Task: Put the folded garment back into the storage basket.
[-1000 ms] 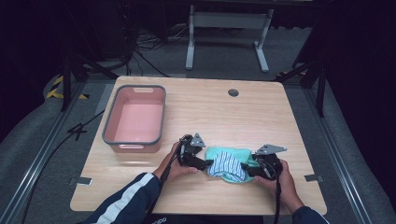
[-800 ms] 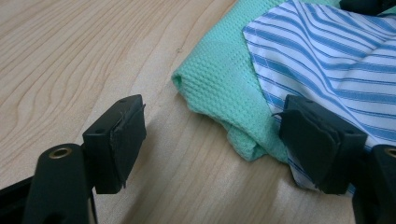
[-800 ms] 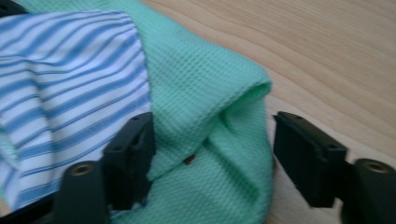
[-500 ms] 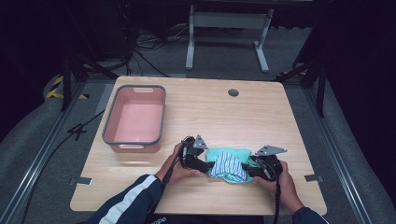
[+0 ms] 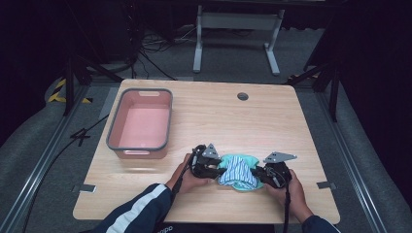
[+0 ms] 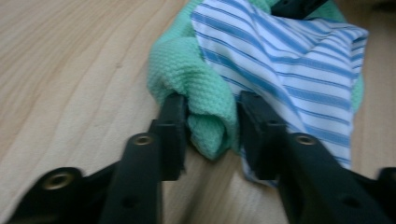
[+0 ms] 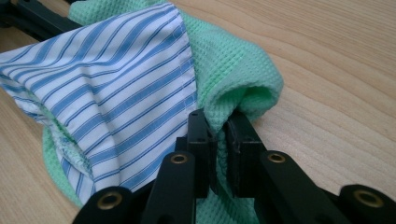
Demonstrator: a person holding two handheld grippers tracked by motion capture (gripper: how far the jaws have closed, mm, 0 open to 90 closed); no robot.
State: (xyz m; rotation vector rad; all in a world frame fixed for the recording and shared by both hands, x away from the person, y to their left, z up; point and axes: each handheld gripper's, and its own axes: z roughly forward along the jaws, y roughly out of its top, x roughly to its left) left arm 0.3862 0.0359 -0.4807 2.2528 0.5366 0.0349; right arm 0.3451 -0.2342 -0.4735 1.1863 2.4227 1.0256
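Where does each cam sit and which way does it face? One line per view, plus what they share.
High view: above the person's side, facing forward and down on the table; forearms, left gripper, right gripper and pink bin show.
Left gripper view: rides the left gripper, looks along its jaws closing on the green cloth.
Right gripper view: rides the right gripper, jaws pinching the green cloth.
Shared: green cloth and striped cloth on the wood.

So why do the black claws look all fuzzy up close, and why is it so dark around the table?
In the left gripper view the left claw is blurred and soft, while the green cloth looks sharper. In the right gripper view the right claw is fairly crisp. In the high view light falls on the table; the floor around it is dim.
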